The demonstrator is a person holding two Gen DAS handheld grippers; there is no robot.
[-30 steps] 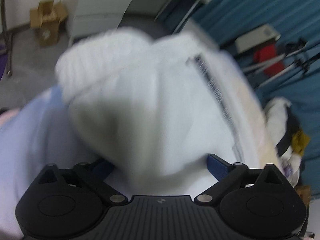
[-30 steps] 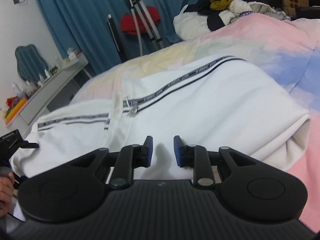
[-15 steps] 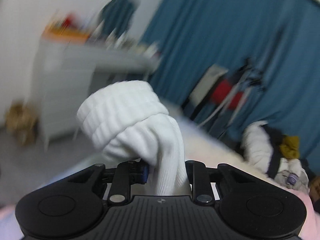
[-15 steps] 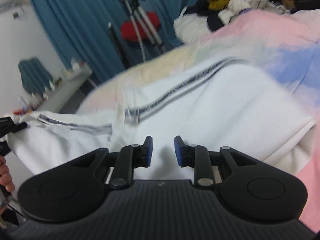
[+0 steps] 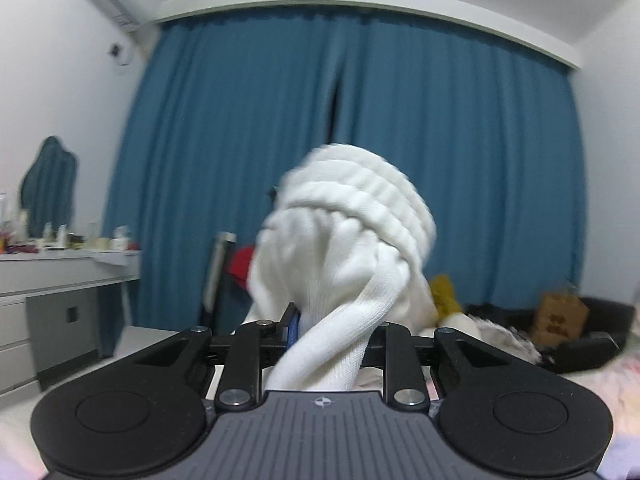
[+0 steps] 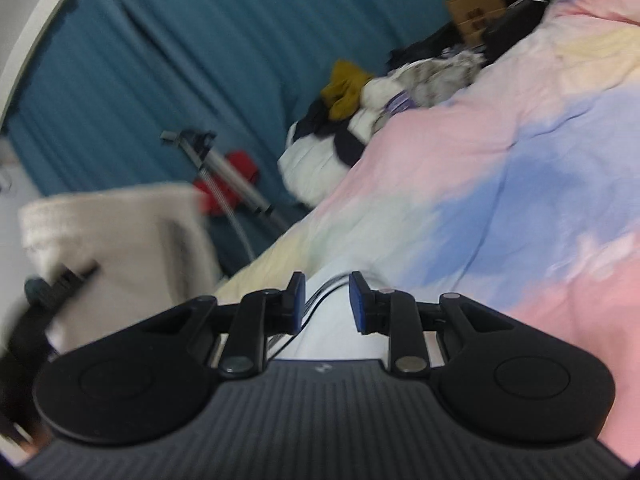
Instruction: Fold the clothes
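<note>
My left gripper (image 5: 334,330) is shut on the white garment's sleeve (image 5: 348,264), whose ribbed cuff stands up in front of the blue curtain. In the right wrist view the same lifted cuff end (image 6: 120,232) hangs at the left with the left gripper's black body below it. My right gripper (image 6: 326,300) has a narrow gap between its blue pads, with the white garment's body and its dark striped tape (image 6: 332,320) between and under the fingers on the pastel bedspread (image 6: 500,184). Whether the pads pinch the cloth is hidden.
A pile of other clothes (image 6: 360,100) lies at the far end of the bed. A tripod (image 6: 224,176) and red object stand by the blue curtain (image 5: 440,140). A grey desk (image 5: 60,280) stands at the left, a cardboard box (image 5: 560,316) at the right.
My left gripper closed on the sleeve and swung it up high, from over the bed to facing the curtain. My right gripper tilted and moved forward along the garment toward the bedspread.
</note>
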